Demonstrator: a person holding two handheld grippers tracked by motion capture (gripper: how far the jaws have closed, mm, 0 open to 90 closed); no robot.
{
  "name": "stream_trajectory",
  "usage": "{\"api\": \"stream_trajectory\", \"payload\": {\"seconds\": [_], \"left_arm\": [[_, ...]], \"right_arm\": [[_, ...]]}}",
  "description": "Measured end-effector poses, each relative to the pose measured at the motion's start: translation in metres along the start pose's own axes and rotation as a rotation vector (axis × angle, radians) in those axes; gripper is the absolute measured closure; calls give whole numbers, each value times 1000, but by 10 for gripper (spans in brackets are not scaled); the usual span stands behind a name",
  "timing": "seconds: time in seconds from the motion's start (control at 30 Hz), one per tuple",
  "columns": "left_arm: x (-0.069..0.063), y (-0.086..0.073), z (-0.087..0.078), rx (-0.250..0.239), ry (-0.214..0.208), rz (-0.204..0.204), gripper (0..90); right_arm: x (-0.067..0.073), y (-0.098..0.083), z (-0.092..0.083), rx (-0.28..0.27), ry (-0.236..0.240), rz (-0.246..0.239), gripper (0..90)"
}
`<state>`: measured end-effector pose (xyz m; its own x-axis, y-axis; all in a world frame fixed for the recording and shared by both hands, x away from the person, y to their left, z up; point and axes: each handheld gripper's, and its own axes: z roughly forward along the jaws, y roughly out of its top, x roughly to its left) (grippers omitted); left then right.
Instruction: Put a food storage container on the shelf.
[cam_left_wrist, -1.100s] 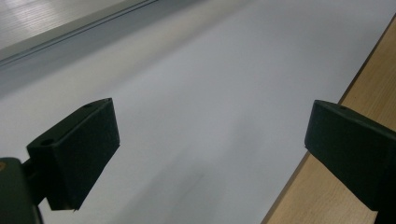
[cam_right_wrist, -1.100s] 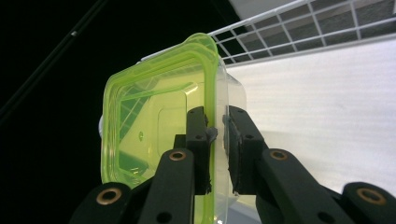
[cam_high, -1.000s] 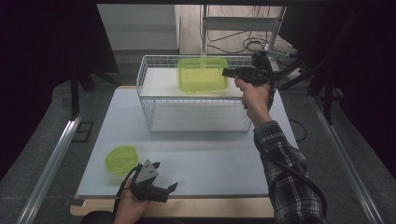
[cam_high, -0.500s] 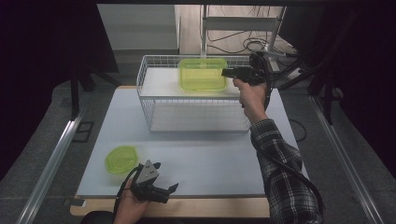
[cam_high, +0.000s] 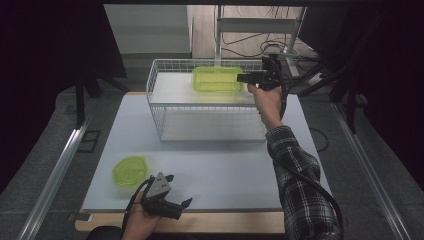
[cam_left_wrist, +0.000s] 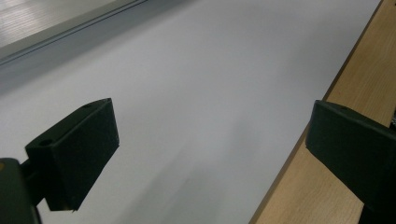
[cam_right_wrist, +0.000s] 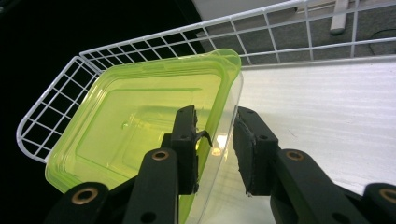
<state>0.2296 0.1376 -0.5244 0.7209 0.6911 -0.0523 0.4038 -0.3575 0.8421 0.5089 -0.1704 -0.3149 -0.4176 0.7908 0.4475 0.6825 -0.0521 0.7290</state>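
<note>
while right tool (cam_right_wrist: 215, 144) straddles container (cam_right_wrist: 135, 130) wall, opening | lid (cam_high: 129, 170) near left tool (cam_high: 176, 190)

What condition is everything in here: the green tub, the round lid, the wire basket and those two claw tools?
Green container: open, no lid, upright on the basket's top shelf, its wall between the jaws.
Round green lid: lying flat on the table, off the container.
Wire basket: upright on the table.
Right gripper: jaws have just been opening, a gap shows at the container's wall.
Left gripper: open, nothing between its jaws, low over the table's near edge.
</note>
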Motion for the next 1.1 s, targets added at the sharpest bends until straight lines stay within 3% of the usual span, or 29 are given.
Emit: {"api": "stream_trajectory", "payload": {"seconds": [0.17,0.33,0.5,0.73,0.83,1.1], "left_arm": [[0,0,0,1,-2,2,25],[-1,0,0,2,0,4,25],[0,0,0,3,4,1,25],[1,0,-1,10,17,-20,21],[1,0,0,16,18,-19,21],[1,0,1,18,22,-17,21]], "right_arm": [[0,0,3,9,-4,-22,644],[3,1,2,4,-50,-66,587],[3,1,-1,9,-61,-92,527],[4,1,-13,10,-32,-127,487],[3,-4,-20,23,9,-141,457],[7,-15,-30,32,22,-203,383]]}}
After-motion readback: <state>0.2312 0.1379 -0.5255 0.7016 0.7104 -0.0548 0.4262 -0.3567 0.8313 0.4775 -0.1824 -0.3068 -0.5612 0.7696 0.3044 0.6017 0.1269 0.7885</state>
